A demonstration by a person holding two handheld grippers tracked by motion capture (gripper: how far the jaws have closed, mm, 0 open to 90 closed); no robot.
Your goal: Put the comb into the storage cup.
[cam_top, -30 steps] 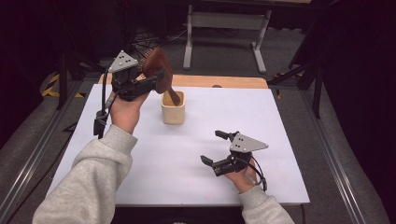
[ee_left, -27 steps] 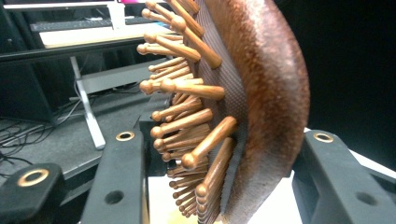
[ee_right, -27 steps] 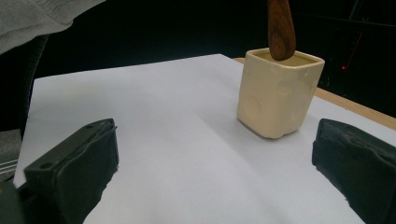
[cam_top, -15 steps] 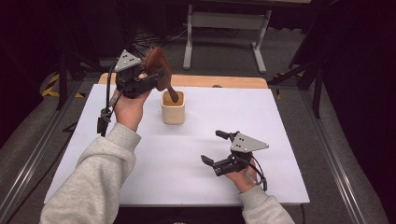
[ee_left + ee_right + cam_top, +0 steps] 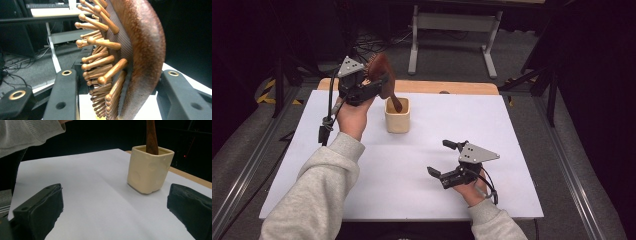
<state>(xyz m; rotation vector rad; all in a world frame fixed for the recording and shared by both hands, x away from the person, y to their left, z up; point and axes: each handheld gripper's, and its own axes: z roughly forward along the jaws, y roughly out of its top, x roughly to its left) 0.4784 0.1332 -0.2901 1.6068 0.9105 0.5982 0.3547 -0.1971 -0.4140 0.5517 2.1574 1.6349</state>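
Here the left gripper (image 5: 379, 85) clamps a hairbrush (image 5: 140, 50) (unlabelled); the right gripper's (image 5: 444, 159) fingers gape.

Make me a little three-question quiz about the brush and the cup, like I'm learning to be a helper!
1. True or false: the left hand-held gripper is shut on the head of the wooden hairbrush.
2. Which end of the hairbrush is inside the cream cup? A) the bristle end B) the handle C) neither end
3. Fill in: the right hand-held gripper rests with its jaws ____ and nothing between them.

Key
1. True. In the left gripper view the jaws sit on both sides of the brush head.
2. B. The handle goes down into the cup, as the right gripper view shows.
3. Open.
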